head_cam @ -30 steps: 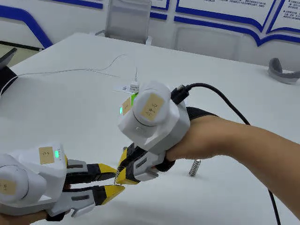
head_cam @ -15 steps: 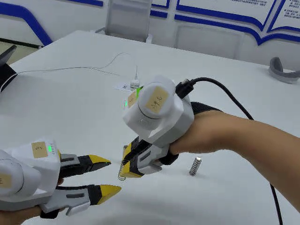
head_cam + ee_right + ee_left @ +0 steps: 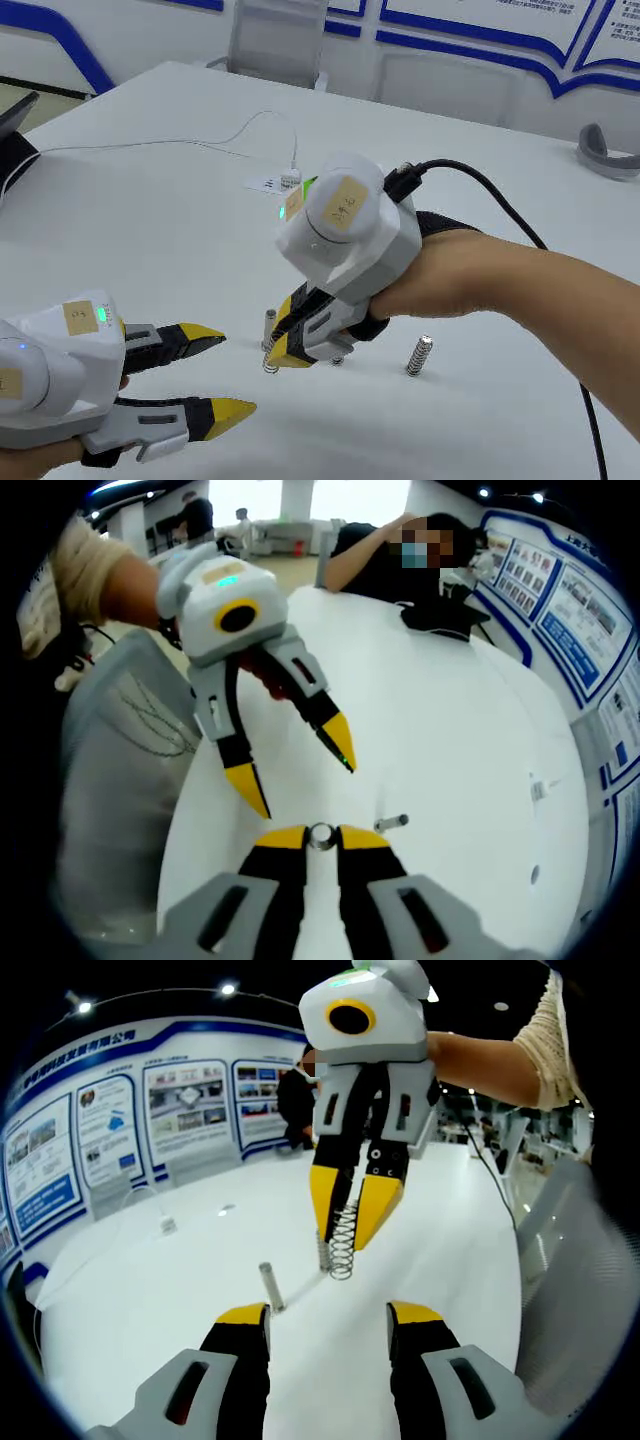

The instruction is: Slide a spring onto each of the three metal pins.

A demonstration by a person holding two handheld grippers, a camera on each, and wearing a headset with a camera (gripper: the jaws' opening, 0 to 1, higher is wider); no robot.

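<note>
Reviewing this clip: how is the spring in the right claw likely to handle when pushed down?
The spring is an open coil of thin wire, so it probably flexes and compresses rather than staying stiff. It looks light. Its lower end sticks out past the right claw tips, so that end may sway.

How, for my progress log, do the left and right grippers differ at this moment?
The left gripper has its jaws wide apart and empty; the right gripper is shut on a spring. The left gripper lies nearly level over the table; the right gripper points steeply down at it. Both have white bodies and yellow-tipped black jaws.
</note>
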